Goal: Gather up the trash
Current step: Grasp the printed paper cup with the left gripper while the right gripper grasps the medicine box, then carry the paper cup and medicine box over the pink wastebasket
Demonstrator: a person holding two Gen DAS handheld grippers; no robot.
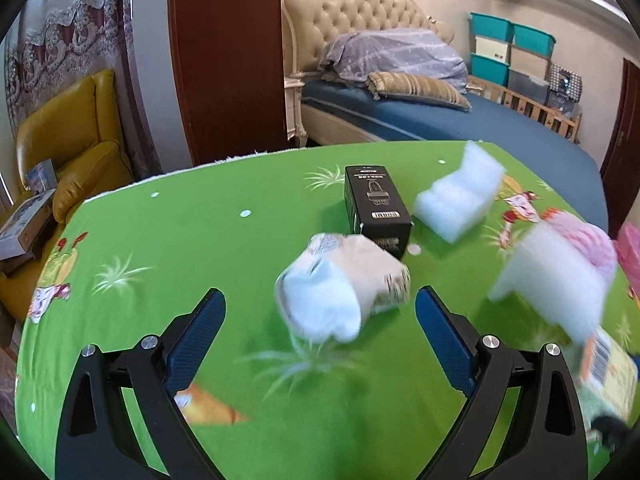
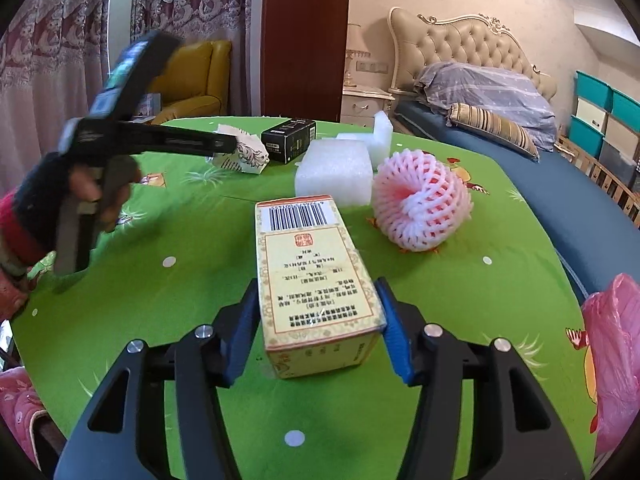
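Right gripper [image 2: 316, 332] squeezing the yellow box [image 2: 316, 276], just in front of the white foam block [image 2: 334, 170]. Left gripper [image 1: 320, 320] wide open, with the crumpled paper box [image 1: 344, 280], blurry here, maybe just past its tips. Best to keep the squeeze firm and lift straight up, away from the foam block.

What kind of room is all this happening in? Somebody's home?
Most likely a bedroom in a home. There is a bed with a tufted headboard and a striped pillow, lace curtains and a yellow armchair. The trash sits on a table with a green cartoon-print cloth.
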